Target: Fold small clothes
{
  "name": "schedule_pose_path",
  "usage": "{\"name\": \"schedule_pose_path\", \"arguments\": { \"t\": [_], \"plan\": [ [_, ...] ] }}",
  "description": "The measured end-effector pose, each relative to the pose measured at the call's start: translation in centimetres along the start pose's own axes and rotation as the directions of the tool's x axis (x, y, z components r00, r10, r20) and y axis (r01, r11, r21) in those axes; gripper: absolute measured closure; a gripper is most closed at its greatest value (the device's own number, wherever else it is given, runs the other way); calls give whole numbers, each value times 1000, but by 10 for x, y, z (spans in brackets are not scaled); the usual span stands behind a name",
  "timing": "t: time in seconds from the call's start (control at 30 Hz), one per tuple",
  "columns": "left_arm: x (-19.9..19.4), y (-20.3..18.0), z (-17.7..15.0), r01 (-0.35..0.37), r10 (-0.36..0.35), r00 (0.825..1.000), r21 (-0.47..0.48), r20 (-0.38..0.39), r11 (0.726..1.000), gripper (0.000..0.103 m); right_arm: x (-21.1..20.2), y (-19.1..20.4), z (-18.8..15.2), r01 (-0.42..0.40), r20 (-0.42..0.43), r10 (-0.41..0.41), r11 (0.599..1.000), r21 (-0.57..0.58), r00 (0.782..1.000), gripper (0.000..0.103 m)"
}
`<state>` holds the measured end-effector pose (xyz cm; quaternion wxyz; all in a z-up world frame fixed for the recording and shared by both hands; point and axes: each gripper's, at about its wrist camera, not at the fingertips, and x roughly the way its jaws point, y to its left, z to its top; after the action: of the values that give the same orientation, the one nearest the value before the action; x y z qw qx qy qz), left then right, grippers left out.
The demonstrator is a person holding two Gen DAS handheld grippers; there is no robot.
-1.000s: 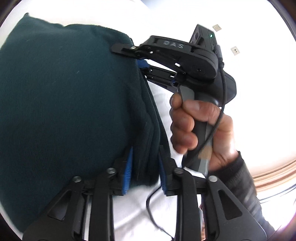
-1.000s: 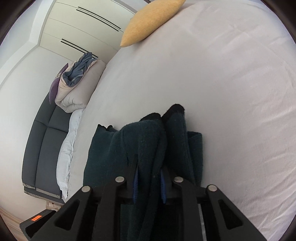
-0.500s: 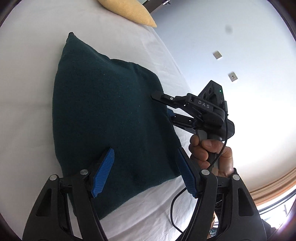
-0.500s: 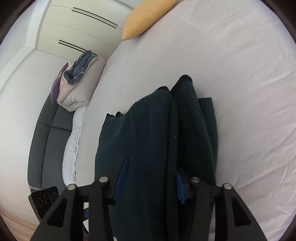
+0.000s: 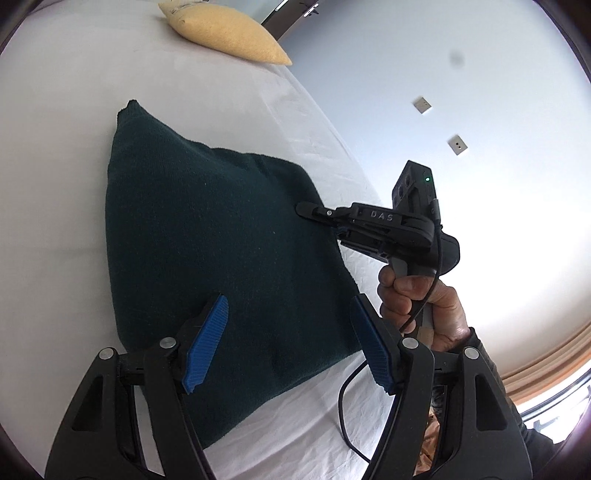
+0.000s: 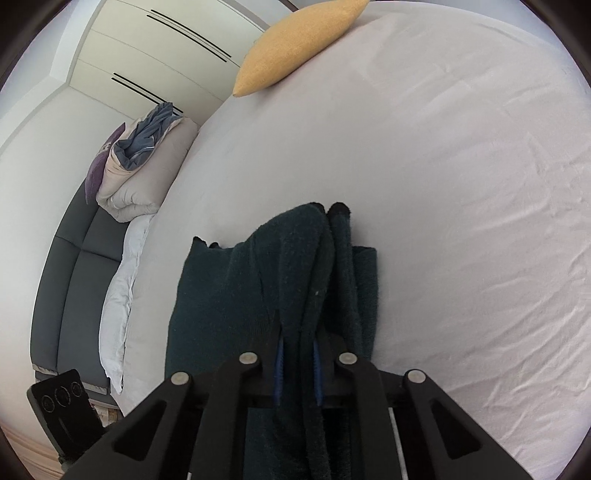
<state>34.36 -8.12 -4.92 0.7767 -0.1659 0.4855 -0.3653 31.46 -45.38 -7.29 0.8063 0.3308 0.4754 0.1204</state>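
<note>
A dark green knitted garment (image 5: 203,240) lies folded on the white bed (image 5: 55,147). My left gripper (image 5: 289,301) hovers open above its near part, blue pads wide apart and touching nothing. At the garment's right edge a hand (image 5: 424,306) holds my right gripper (image 5: 321,221). In the right wrist view the garment (image 6: 214,302) bunches up into ridges. The right gripper (image 6: 299,332) is closing its jaws on one ridge, and both pads press on the cloth.
A yellow pillow (image 5: 229,29) lies at the bed's far end, also in the right wrist view (image 6: 295,44). A grey sofa (image 6: 70,280) with piled bedding (image 6: 144,170) stands beyond the bed's left side. A black cable (image 5: 343,406) hangs under the right gripper.
My left gripper let go of the garment's edge, opened wide and drew back. The right gripper loosened for a moment, then closed tight on the fold again.
</note>
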Motion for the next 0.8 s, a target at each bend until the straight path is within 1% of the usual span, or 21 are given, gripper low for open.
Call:
{"name": "schedule_pose_path", "arguments": {
  "t": [0.07, 0.13, 0.2, 0.3, 0.33, 0.37, 0.4, 0.47, 0.53, 0.6, 0.63, 0.7, 0.73, 0.77, 0.8],
  "plan": [
    [-5, -2, 4, -23, 23, 1000, 11, 3, 1000, 36, 1, -12, -5, -22, 15, 22, 999, 28, 1000, 90],
    [-8, 6, 3, -19, 19, 1000, 2, 2, 1000, 36, -2, -13, -9, -40, 38, 39, 998, 40, 999, 90],
    [-5, 10, 0, -33, 33, 999, 7, -1, 999, 36, -2, -14, -12, -38, 38, 37, 999, 29, 999, 90],
    [2, 24, -6, -32, 32, 999, -11, -8, 999, 36, -4, -19, -13, -72, 39, 69, 995, 70, 997, 89],
    [9, 21, -7, -34, 33, 999, -11, -6, 999, 36, -6, -19, -15, -79, 39, 76, 994, 81, 996, 85],
    [10, 20, -9, -40, 40, 999, -2, -1, 999, 36, -10, -17, -18, -85, 33, 82, 992, 98, 996, 77],
    [11, 18, -11, -45, 45, 999, 7, 3, 999, 36, -14, -13, -22, -97, 31, 94, 990, 107, 995, 72],
    [8, 16, -13, -50, 49, 999, 25, 22, 998, 36, -27, -1, -38, -111, 41, 109, 991, 76, 993, 49],
    [-1, 16, -12, -61, 59, 997, 33, 49, 998, 36, -36, 11, -56, -104, 29, 103, 994, 34, 994, 45],
    [-4, 16, -12, -72, 70, 996, 33, 60, 997, 36, -42, 18, -72, -83, 8, 83, 997, -2, 997, 45],
    [-5, 18, -13, -77, 75, 996, 32, 57, 997, 36, -43, 21, -79, -59, -6, 59, 998, -24, 998, 47],
    [-3, 17, -15, -86, 84, 995, 37, 53, 996, 36, -44, 23, -88, 6, -24, -8, 998, -63, 1000, 61],
    [-3, 17, -17, -95, 93, 994, 45, 52, 994, 36, -45, 20, -91, 36, -30, -38, 997, -67, 999, 76],
    [-1, 15, -20, -107, 104, 993, 53, 49, 993, 36, -47, 15, -92, 50, -34, -52, 997, -60, 998, 89],
    [0, 14, -21, -114, 111, 993, 59, 47, 992, 36, -48, 10, -94, 47, -32, -49, 998, -51, 998, 90]
  ]
}}
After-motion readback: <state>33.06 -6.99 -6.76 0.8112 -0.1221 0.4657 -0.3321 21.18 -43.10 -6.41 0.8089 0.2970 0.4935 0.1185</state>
